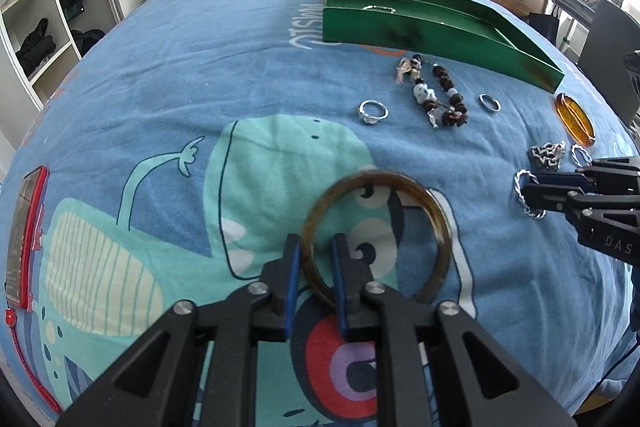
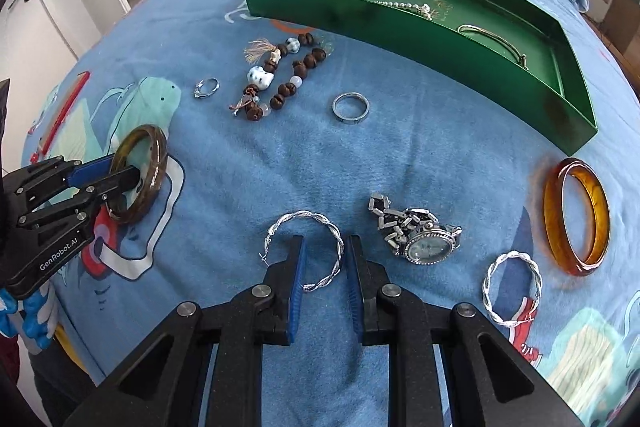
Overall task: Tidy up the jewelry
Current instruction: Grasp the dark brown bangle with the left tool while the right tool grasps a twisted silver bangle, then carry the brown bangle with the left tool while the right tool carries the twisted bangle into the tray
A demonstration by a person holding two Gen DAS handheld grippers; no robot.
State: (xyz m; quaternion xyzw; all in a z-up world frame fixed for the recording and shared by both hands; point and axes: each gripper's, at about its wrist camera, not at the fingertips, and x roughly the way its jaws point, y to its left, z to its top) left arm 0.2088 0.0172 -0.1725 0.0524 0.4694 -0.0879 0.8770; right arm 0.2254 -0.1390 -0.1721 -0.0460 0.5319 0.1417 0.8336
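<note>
My left gripper [image 1: 316, 251] is clamped across the rim of the dark brown bangle [image 1: 376, 231], 1 finger inside the ring and 1 outside; in the right wrist view the bangle [image 2: 140, 173] stands tilted up off the blue bedspread [image 2: 248, 163], so I judge it lifted rather than resting. The green tray [image 1: 404, 31] lies ahead and to the right of this gripper, on the far side of the loose pieces, its long axis slanting from near-left to far-right, and it already holds several chains and a thin bangle.

My right gripper [image 2: 325, 261] has its jaws parted and holds nothing. Its fingers straddle the right arc of the twisted silver hoop [image 2: 306, 249], which lies flat on the bedspread just ahead; most of the hoop sits left of the gap. The tray [image 2: 400, 27] is straight ahead of this hand, past the watch [image 2: 420, 237] and the plain silver ring [image 2: 351, 108].

The right hand looks nearer the tray. For the left, the carry runs forward and rightward over the bead bracelet [image 1: 436, 91] and the stone ring [image 1: 373, 111], so I judge that height matters more than reach.
</note>
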